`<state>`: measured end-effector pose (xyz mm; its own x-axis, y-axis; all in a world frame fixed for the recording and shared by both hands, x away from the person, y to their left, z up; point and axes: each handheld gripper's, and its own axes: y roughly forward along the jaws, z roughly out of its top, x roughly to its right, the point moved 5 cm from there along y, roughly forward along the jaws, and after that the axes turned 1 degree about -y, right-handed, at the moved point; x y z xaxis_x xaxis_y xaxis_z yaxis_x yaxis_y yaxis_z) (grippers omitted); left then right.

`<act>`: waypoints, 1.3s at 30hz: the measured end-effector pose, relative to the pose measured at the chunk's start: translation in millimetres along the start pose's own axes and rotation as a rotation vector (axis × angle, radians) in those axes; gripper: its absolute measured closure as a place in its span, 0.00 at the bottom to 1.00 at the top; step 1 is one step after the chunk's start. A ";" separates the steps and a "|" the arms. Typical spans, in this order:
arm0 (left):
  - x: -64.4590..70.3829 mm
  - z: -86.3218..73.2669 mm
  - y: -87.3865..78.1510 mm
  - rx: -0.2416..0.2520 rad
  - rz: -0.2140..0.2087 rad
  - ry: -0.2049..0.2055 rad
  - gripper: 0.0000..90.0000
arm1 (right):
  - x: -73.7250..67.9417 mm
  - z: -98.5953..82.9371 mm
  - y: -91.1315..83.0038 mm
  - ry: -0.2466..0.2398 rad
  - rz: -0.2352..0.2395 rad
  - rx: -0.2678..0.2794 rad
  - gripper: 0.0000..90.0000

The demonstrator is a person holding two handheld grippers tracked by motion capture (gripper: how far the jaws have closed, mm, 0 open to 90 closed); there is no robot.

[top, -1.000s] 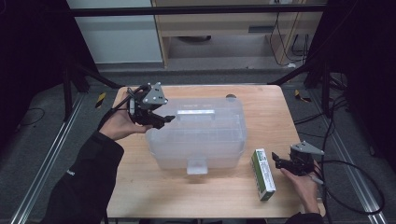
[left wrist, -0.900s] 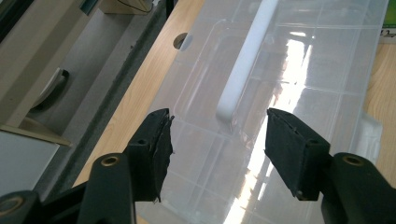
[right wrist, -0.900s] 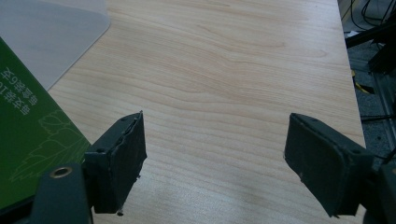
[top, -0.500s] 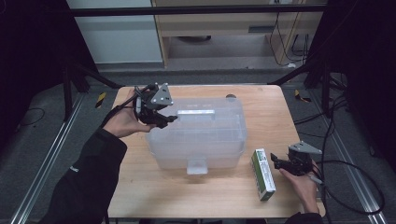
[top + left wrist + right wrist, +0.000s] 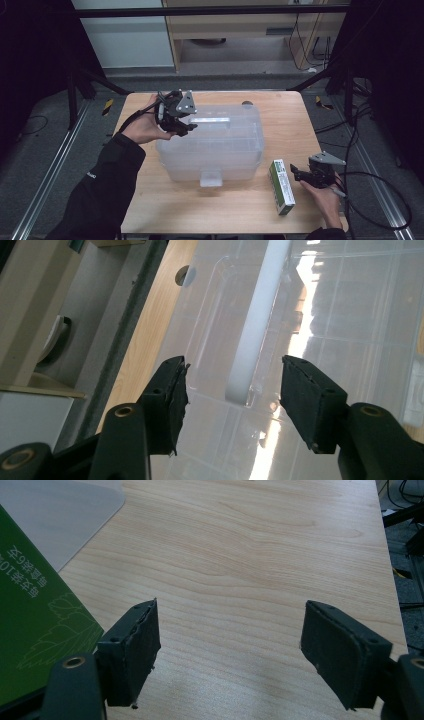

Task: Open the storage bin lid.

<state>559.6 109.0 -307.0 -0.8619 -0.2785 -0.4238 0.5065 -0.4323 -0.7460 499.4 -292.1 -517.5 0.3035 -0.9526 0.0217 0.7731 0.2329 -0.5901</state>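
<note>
Left tongs (image 5: 186,126) shifted rightward over clear bin (image 5: 220,150), both tongs apart, right tongs (image 5: 299,175) beside green box (image 5: 281,186)

Light wooden table (image 5: 225,215), grain running left to right, round cable hole (image 5: 246,104) near far edge. Clear plastic storage box (image 5: 212,142) with lid on sits at table centre, taking up most of middle; white handle strip (image 5: 211,120) along lid top, latch tab (image 5: 210,178) on near side. Green carton (image 5: 281,186) lies flat just right of box, near table's right near corner, long side pointing near-far.
</note>
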 end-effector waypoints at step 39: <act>3.0 2.6 35.7 -0.128 -0.029 0.092 0.78 | -2.9 -0.8 2.6 -0.019 0.031 -0.011 0.31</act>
<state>575.1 90.4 -333.6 -0.8778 -0.1849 -0.4420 0.4791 -0.3245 -0.8156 500.0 -288.8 -519.7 0.3375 -0.9411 0.0186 0.7570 0.2597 -0.5996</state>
